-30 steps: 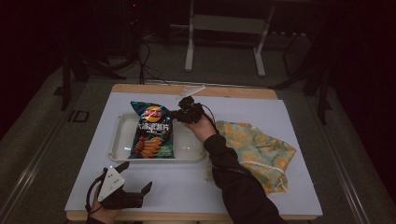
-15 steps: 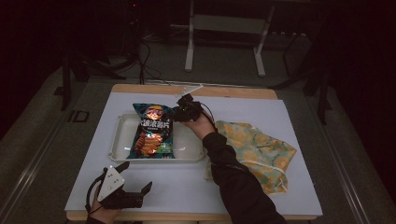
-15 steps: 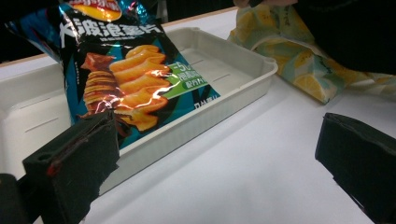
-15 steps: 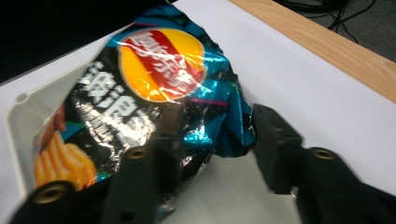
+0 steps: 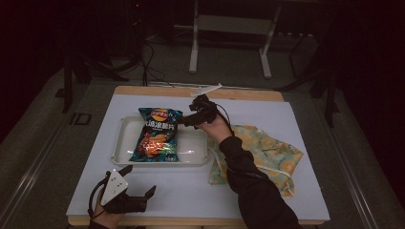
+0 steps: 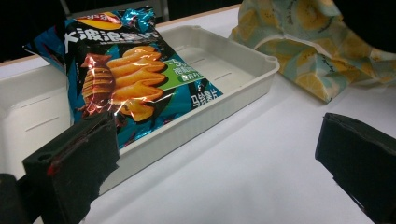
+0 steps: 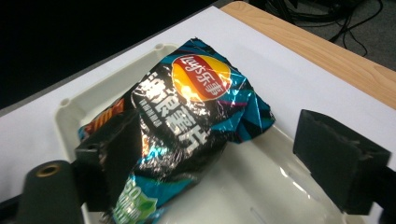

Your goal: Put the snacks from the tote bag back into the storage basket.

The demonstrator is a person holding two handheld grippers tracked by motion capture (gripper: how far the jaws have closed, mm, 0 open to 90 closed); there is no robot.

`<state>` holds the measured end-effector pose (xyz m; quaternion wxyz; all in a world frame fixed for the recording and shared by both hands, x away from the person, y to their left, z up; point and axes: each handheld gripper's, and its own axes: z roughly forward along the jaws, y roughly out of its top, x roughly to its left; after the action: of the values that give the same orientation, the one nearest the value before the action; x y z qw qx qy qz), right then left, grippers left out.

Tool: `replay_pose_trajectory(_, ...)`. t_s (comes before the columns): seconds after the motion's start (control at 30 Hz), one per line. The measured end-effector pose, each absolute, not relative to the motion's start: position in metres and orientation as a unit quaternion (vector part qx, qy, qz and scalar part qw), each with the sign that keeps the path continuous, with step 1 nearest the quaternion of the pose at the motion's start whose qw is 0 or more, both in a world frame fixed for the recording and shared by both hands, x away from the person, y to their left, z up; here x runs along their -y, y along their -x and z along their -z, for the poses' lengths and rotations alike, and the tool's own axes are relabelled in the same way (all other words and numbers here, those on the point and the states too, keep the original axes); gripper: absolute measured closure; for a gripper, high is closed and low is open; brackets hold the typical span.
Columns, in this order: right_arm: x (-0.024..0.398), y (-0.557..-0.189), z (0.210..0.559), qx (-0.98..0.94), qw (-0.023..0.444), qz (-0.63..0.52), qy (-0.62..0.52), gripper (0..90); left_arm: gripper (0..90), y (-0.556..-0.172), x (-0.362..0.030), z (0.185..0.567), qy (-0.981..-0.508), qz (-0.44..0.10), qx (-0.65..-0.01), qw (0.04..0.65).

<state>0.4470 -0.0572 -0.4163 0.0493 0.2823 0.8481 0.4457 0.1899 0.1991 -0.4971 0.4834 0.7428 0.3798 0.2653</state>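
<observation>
A blue chip bag [image 5: 157, 136] with orange snack pictures lies in the left half of a white tray [image 5: 121, 139]. My right gripper [image 5: 185, 120] hovers open at the bag's top right corner. In the right gripper view the bag [image 7: 196, 112] lies just ahead of that gripper [image 7: 219, 140], nothing pinched between the jaws, and the tray floor [image 7: 280, 186] is bare on the right. Near the table's front left edge rests my left gripper [image 5: 139, 180], open. It [image 6: 217, 149] faces the bag [image 6: 126, 79] and the tray's near rim [image 6: 243, 88].
A yellow-and-teal patterned cloth [image 5: 267, 152] lies crumpled right of the tray, under the person's right forearm, and shows as the cloth [image 6: 303, 51] beyond the tray corner. A white mat [image 5: 267, 200] covers the wooden table. Stands and cables sit on the floor behind.
The right gripper has drawn back slightly to the right from the bag's top corner, and the bag has settled a little lower in the tray. The left gripper has stayed put.
</observation>
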Motion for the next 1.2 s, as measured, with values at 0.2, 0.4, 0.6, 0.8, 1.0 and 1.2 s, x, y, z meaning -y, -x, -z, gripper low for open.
replay_pose_trajectory(0.2, 0.074, -0.436, 0.406, -0.859, 0.059, -0.434, -0.266, 14.0, 0.2, -0.190, -0.199, 0.497, -0.744, -0.266, -0.380, 0.481)
replay_pose_trajectory(0.4, 0.096, -0.427, 0.393, -0.854, 0.085, -0.439, -0.265, 14.2, 0.2, -0.191, -0.198, 0.497, -0.743, -0.266, -0.381, 0.481)
replay_pose_trajectory(0.6, 0.124, -0.422, 0.388, -0.847, 0.096, -0.443, -0.277, 14.2, 0.2, -0.191, -0.198, 0.498, -0.743, -0.265, -0.383, 0.481)
replay_pose_trajectory(0.8, 0.152, -0.417, 0.386, -0.840, 0.107, -0.446, -0.291, 14.3, 0.2, -0.192, -0.198, 0.498, -0.743, -0.266, -0.384, 0.480)
replay_pose_trajectory(1.0, 0.179, -0.409, 0.382, -0.829, 0.120, -0.455, -0.302, 14.5, 0.2, -0.192, -0.197, 0.498, -0.743, -0.265, -0.383, 0.480)
replay_pose_trajectory(1.2, 0.204, -0.398, 0.380, -0.822, 0.134, -0.460, -0.308, 14.5, 0.2, -0.192, -0.197, 0.498, -0.745, -0.265, -0.382, 0.479)
